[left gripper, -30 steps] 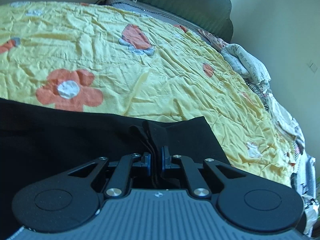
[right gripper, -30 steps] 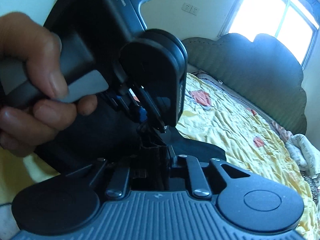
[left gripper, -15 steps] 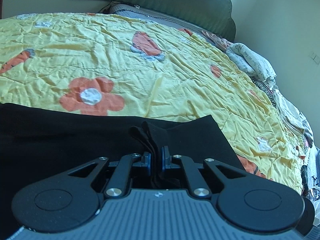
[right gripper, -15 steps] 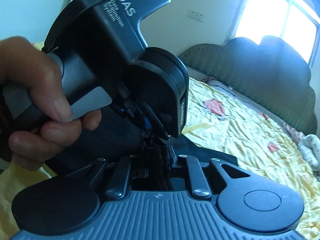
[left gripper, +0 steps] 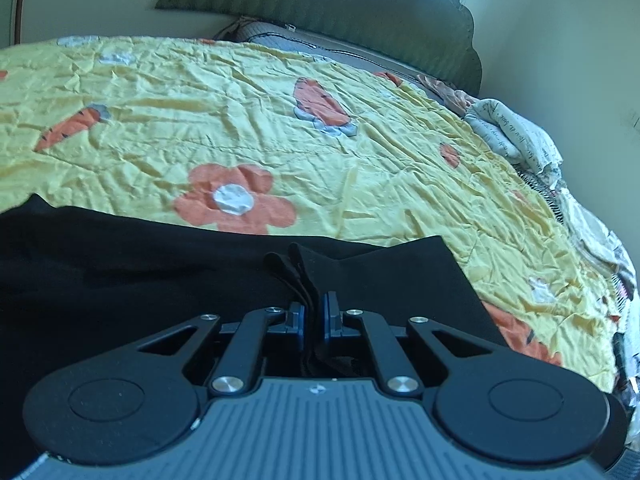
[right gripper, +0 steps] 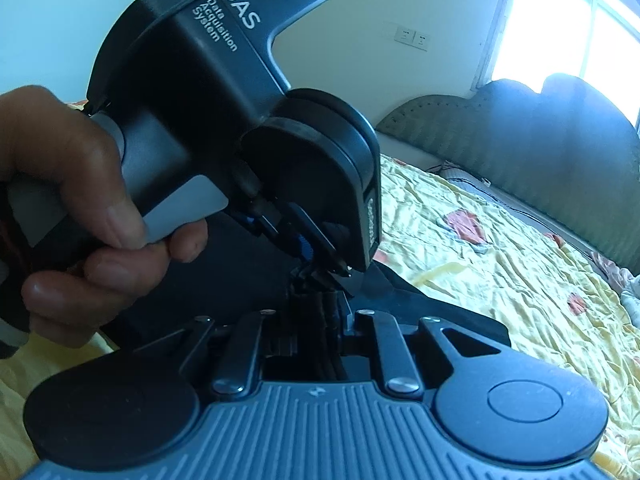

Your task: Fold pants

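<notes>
Black pants (left gripper: 120, 264) lie on the yellow flowered bedspread (left gripper: 280, 128), filling the lower left of the left wrist view. My left gripper (left gripper: 314, 314) is shut on a bunched edge of the pants. In the right wrist view my right gripper (right gripper: 320, 312) is shut on several stacked layers of the black pants (right gripper: 432, 312). The left gripper (right gripper: 304, 252), held by a hand (right gripper: 72, 208), pinches the same cloth just above and beyond the right one.
A green padded headboard (left gripper: 320, 8) stands at the far end of the bed. Crumpled printed bedding (left gripper: 516, 136) lies along the bed's right edge by the wall. A bright window (right gripper: 580, 20) is behind the headboard.
Both grippers, still shut on the pants, have moved together along the bed; the bedspread flowers drift right in the left wrist view and the headboard shifts right in the right wrist view.
</notes>
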Available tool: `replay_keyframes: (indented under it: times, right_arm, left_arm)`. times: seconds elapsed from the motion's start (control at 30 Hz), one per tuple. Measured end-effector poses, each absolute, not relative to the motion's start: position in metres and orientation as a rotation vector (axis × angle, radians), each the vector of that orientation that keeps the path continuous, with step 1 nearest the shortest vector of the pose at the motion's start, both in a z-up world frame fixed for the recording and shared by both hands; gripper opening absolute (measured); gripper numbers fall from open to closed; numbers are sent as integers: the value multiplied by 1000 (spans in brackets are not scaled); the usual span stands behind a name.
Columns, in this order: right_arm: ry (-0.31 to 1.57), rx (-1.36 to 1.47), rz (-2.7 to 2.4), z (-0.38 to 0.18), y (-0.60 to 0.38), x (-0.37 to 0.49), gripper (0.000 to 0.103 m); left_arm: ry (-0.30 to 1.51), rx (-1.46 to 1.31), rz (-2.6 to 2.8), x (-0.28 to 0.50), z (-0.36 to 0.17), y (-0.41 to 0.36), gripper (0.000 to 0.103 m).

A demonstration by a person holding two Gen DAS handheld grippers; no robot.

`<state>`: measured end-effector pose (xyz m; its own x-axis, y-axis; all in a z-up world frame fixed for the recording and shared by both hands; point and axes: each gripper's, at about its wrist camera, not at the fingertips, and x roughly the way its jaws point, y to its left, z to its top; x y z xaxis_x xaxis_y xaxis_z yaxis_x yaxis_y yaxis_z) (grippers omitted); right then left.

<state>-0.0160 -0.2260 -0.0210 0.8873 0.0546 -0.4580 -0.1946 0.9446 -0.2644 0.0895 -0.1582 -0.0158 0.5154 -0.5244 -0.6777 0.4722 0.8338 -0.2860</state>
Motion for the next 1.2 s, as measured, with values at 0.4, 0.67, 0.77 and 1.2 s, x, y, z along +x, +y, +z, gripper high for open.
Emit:
replay_keyframes:
  times: [0.4, 0.67, 0.77, 1.2]
  right_arm:
    - [452, -289, 194, -23, -229, -20, 16]
    - [450, -265, 227, -7, -236, -33, 16]
    - [448, -264, 239, -1, -239, -38, 16]
    - [456, -261, 279, 1, -257, -40, 16]
  left_arm:
    - [820, -12, -568, 90, -13, -138, 7]
    - [823, -13, -541, 94, -15, -123, 7]
    - [825, -12, -533, 96, -14, -119, 7]
    - [830, -1, -510, 101, -15, -103, 7]
